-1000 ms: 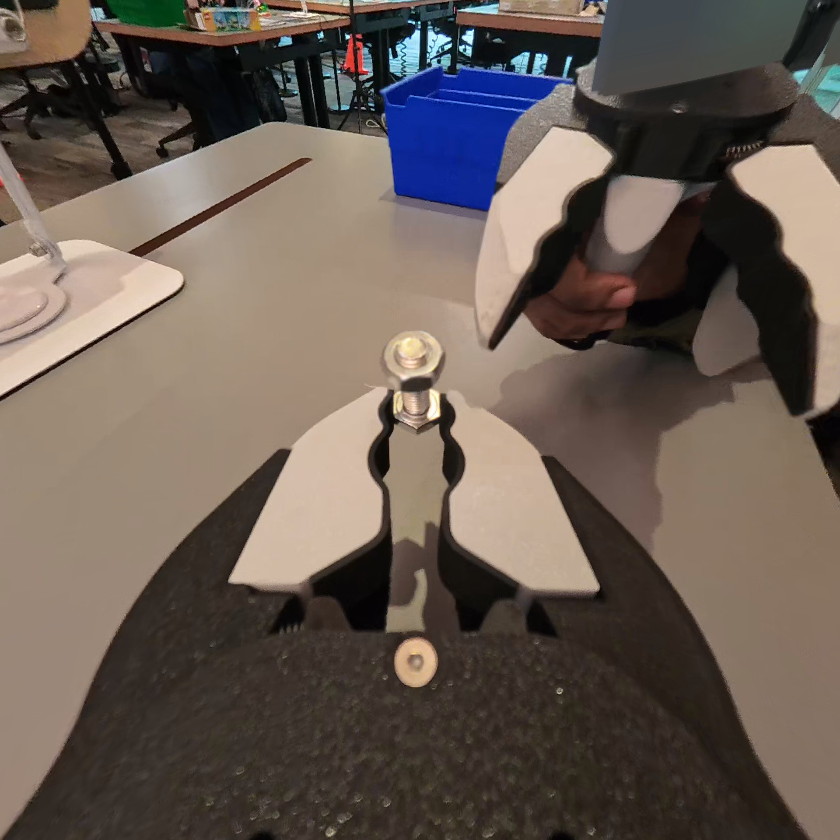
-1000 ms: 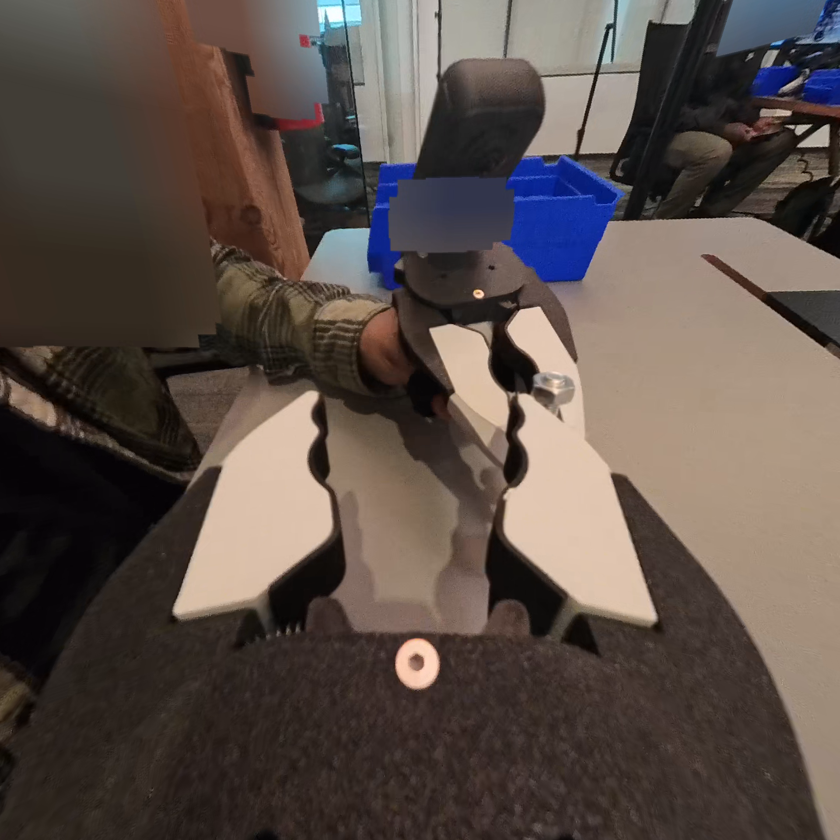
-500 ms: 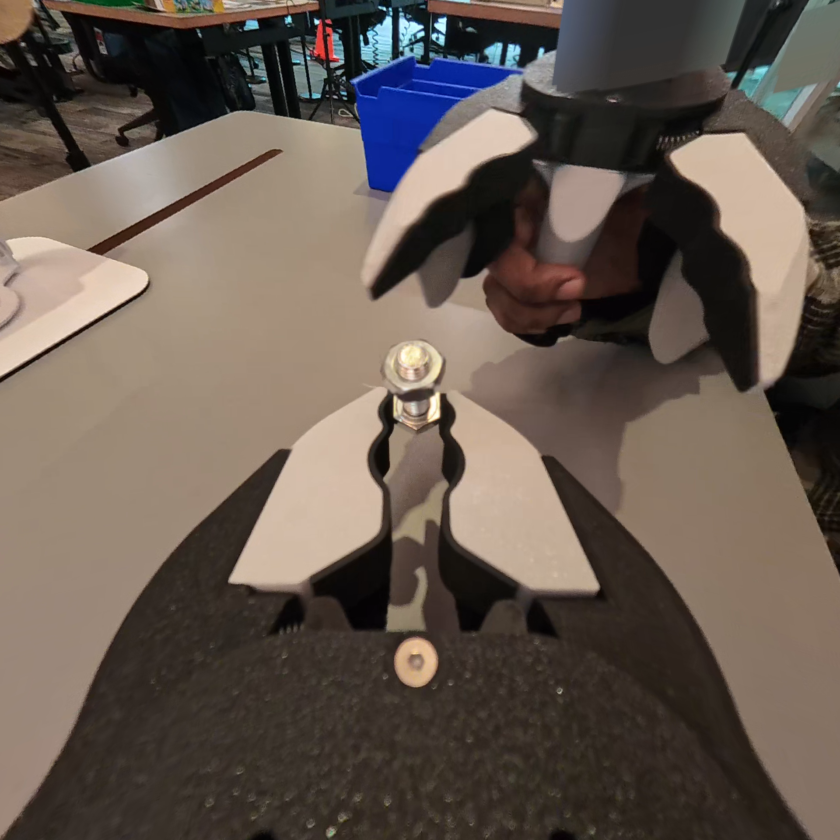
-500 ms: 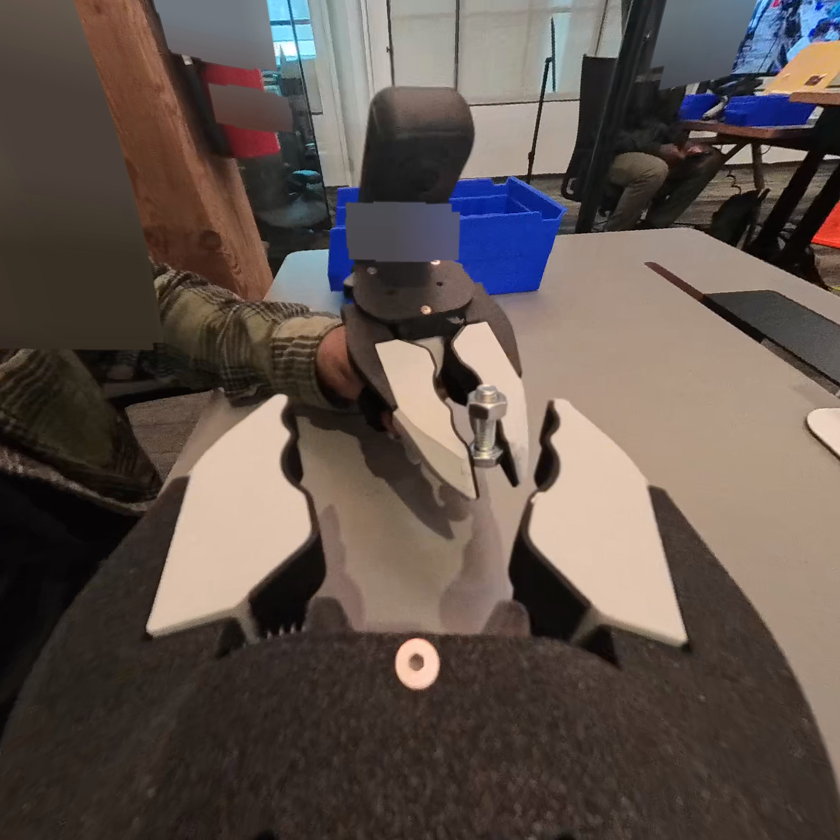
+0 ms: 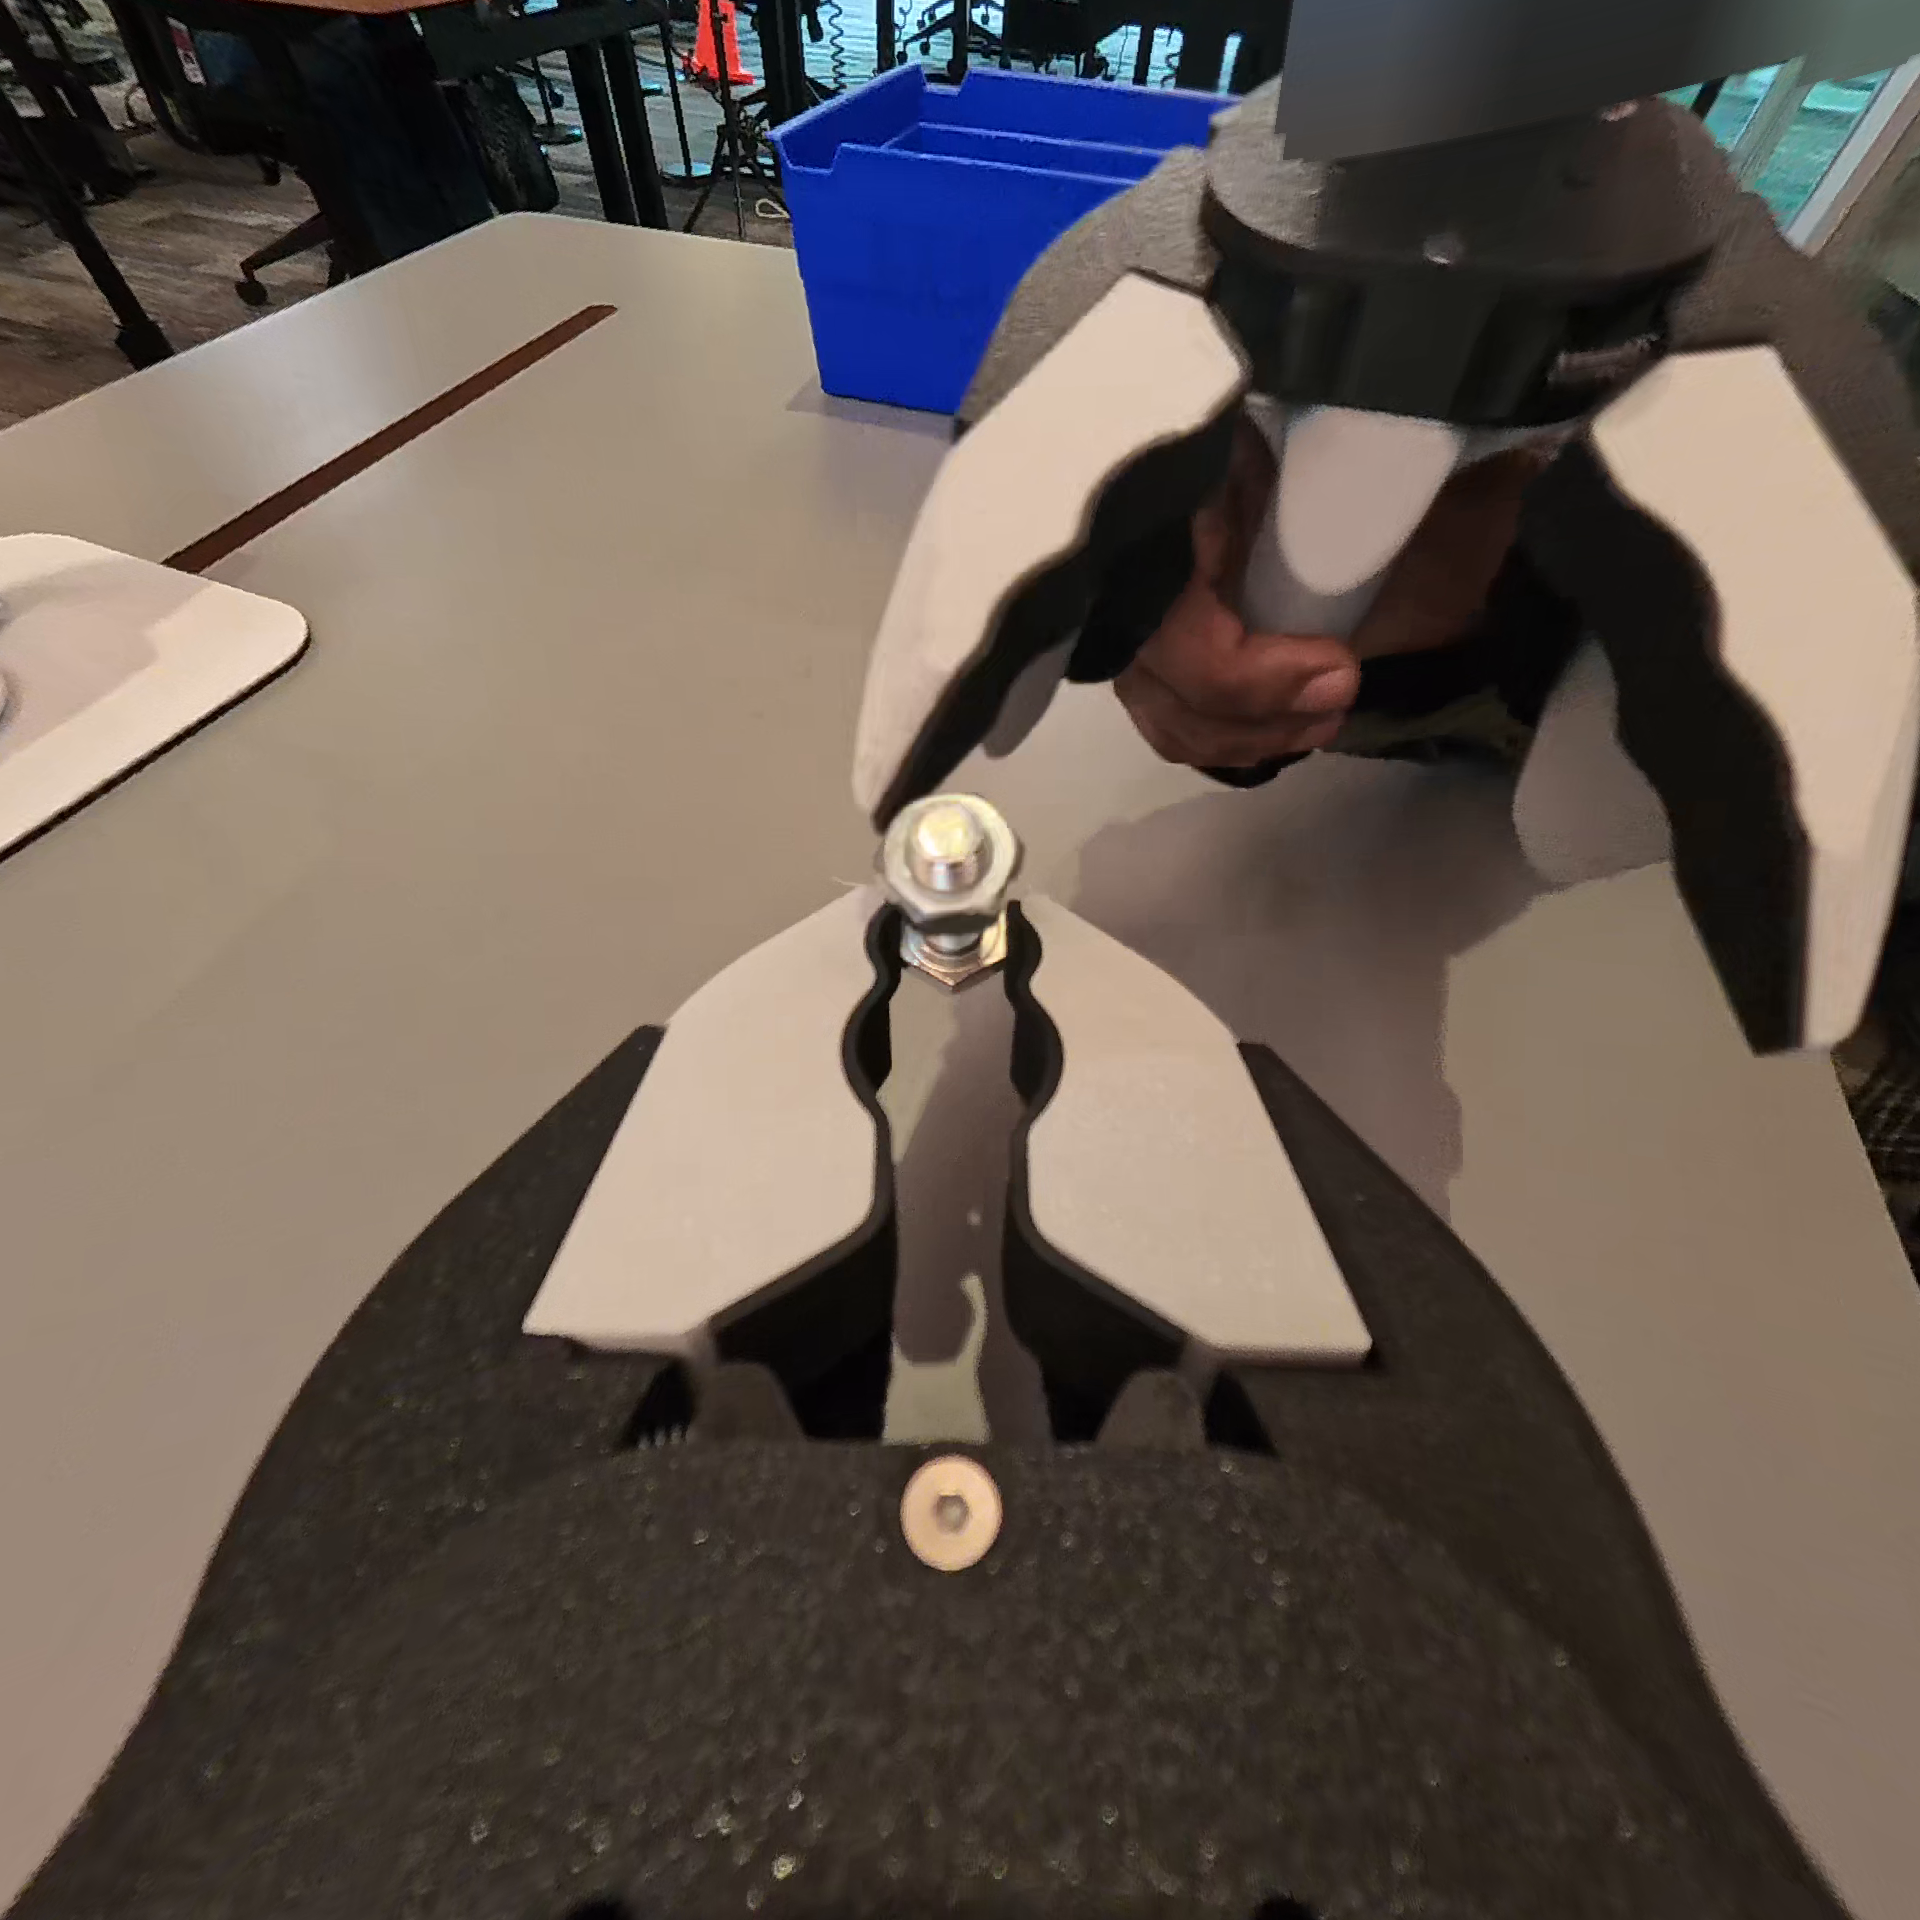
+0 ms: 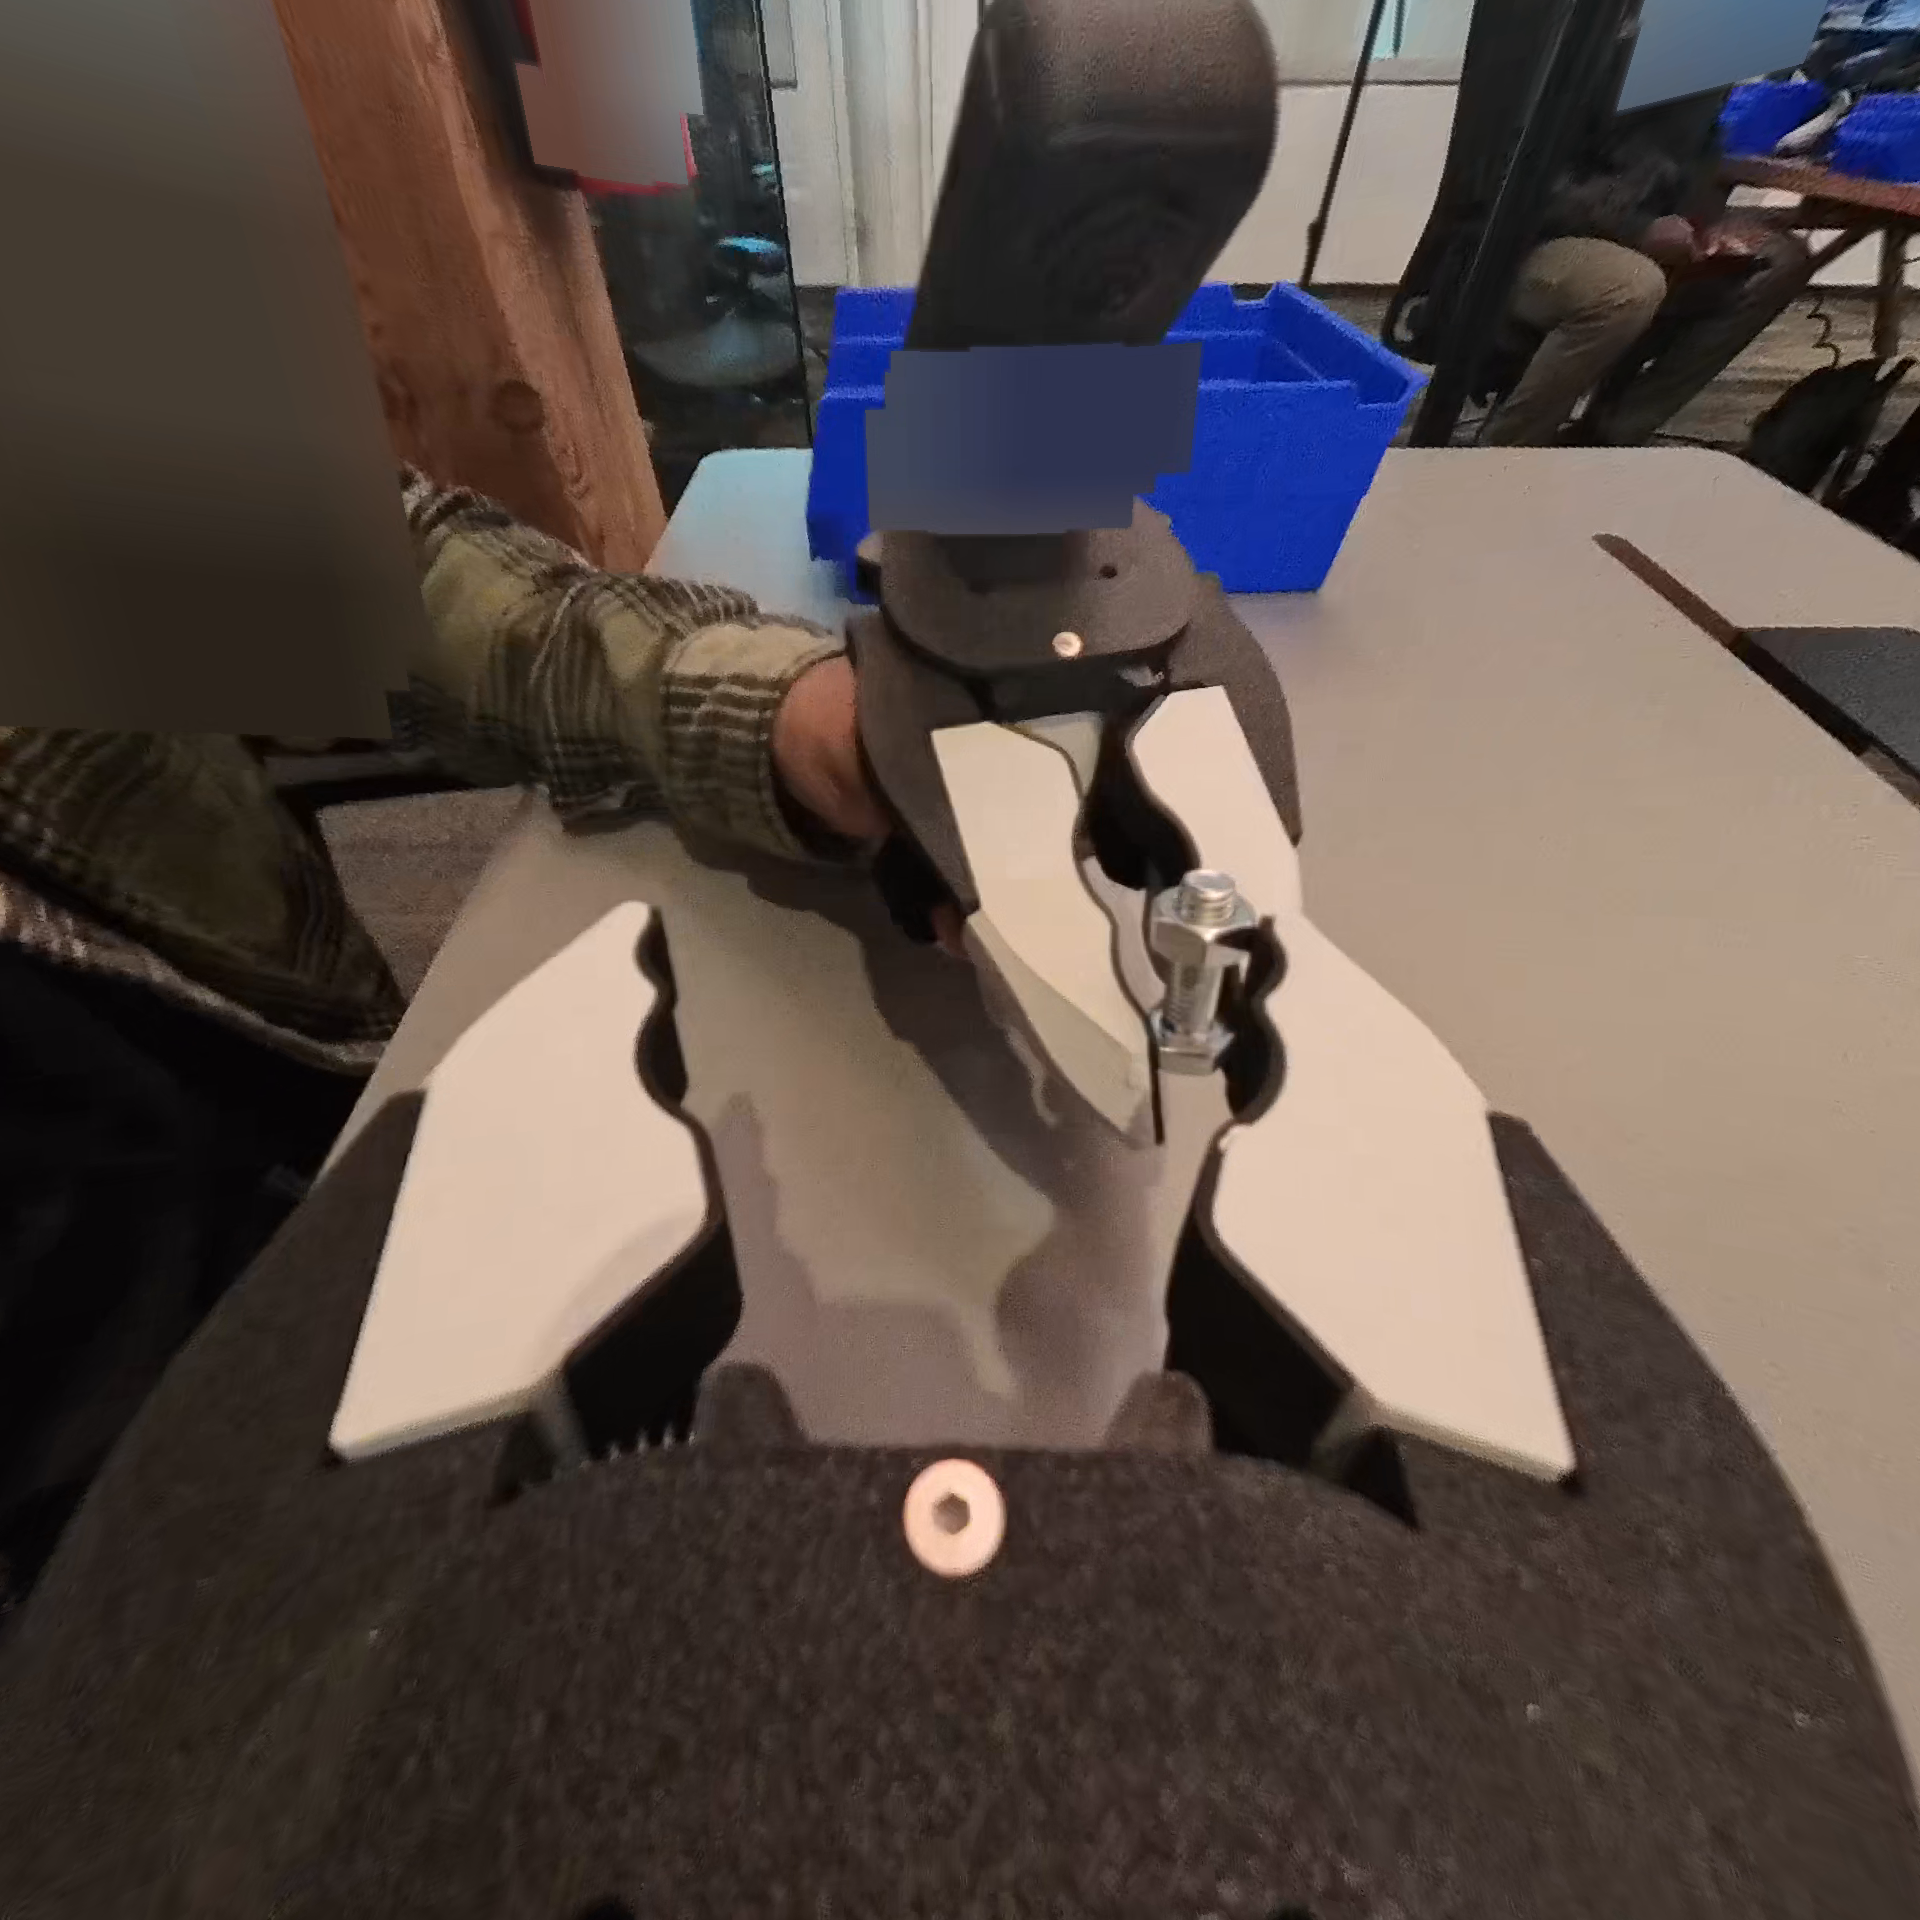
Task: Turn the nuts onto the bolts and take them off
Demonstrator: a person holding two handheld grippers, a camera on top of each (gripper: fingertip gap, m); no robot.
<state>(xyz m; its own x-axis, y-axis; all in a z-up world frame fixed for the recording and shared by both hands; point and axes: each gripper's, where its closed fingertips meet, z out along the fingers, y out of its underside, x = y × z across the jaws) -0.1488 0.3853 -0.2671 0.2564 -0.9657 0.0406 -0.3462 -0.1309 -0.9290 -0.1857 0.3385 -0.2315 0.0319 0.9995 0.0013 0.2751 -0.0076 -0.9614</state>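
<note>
Left gripper clamps an upright bolt as the open right gripper nears it

The left gripper [image 5: 948,925] pinches the hex head of a bolt [image 5: 948,961] between its fingertips, holding it upright over the grey table [image 5: 520,727]. A nut [image 5: 948,868] sits high on the thread. The right gripper [image 5: 1340,894], spread wide, faces it from the far right, one fingertip [image 5: 904,769] just beside the nut. A blue bin [image 5: 914,239] stands far back

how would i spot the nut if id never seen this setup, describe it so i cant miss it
Start at the grey table, with the blue bin at its far edge. Above the tabletop, the left gripper pinches the hex head of an upright silver bolt. The nut is the loose hex collar near the bolt's top, with threads poking out above it, unlike the clamped head below.
</note>
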